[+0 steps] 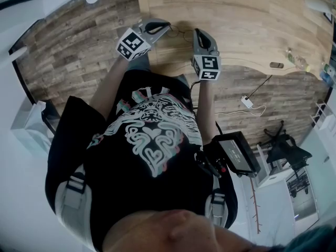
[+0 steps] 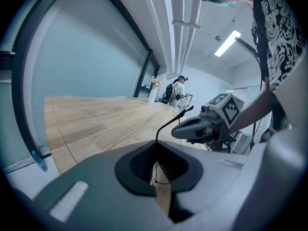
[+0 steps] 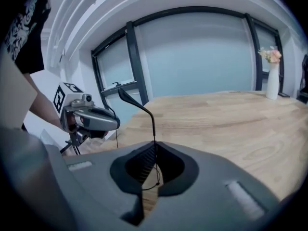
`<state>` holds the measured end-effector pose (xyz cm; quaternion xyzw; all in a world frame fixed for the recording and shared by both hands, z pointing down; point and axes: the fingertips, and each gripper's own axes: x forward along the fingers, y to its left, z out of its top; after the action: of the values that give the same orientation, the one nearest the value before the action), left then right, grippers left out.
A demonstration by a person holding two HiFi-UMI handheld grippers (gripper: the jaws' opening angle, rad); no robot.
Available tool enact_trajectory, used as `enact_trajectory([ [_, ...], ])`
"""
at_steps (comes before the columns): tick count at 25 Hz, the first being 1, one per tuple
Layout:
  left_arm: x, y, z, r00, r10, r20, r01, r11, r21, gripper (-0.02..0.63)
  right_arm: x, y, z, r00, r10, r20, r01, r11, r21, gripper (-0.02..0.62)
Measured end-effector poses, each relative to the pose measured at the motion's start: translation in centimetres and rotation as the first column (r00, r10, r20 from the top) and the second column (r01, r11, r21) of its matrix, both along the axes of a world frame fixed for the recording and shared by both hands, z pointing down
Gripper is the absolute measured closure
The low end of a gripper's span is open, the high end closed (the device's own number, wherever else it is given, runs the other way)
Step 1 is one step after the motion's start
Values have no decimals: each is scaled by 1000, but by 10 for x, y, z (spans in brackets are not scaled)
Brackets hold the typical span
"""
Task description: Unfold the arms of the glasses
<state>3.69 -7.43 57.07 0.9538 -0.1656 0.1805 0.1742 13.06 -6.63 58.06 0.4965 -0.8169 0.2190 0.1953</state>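
Over the near edge of a pale wooden worktop (image 1: 252, 20), a person holds a thin wire-framed pair of glasses (image 1: 181, 34) in the air. The left hand-held gripper (image 1: 166, 26) and the right hand-held gripper (image 1: 199, 34) are each clenched on the frame from its own side. From each gripper's closed jaws a slender dark arm (image 2: 169, 123) rises and curves toward the opposite tool. The two-sided hold looks meant to steady the light frame so that an arm can swing on its hinge, though how far the arms are open cannot be told.
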Motion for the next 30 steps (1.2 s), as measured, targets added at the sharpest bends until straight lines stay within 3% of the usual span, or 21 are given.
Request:
enact_trajectory([
  [4,1,-1,-2,1000,-3,-9,3,1000,-2,617,7,1,2,987,77,142,-72,996,-44,594],
  [7,2,-2,-4,1000,-7,-10,7,1000,4,617,4,5,2,978,74,193,-64,996,-59,586],
  [13,1,1,0,1000,-4,8,4,1000,3,617,0,9,3,985,20,169,-11,998,-56,584],
  [22,1,4,2,1000,2,22,-2,1000,17,617,4,5,0,986,34,164,-28,999,-36,556],
  [24,2,6,1,1000,10,26,-11,1000,19,617,3,5,-2,985,24,168,-19,999,-30,522],
  [30,3,10,2,999,18,33,-19,999,28,617,6,10,3,992,14,128,-8,999,-43,520],
])
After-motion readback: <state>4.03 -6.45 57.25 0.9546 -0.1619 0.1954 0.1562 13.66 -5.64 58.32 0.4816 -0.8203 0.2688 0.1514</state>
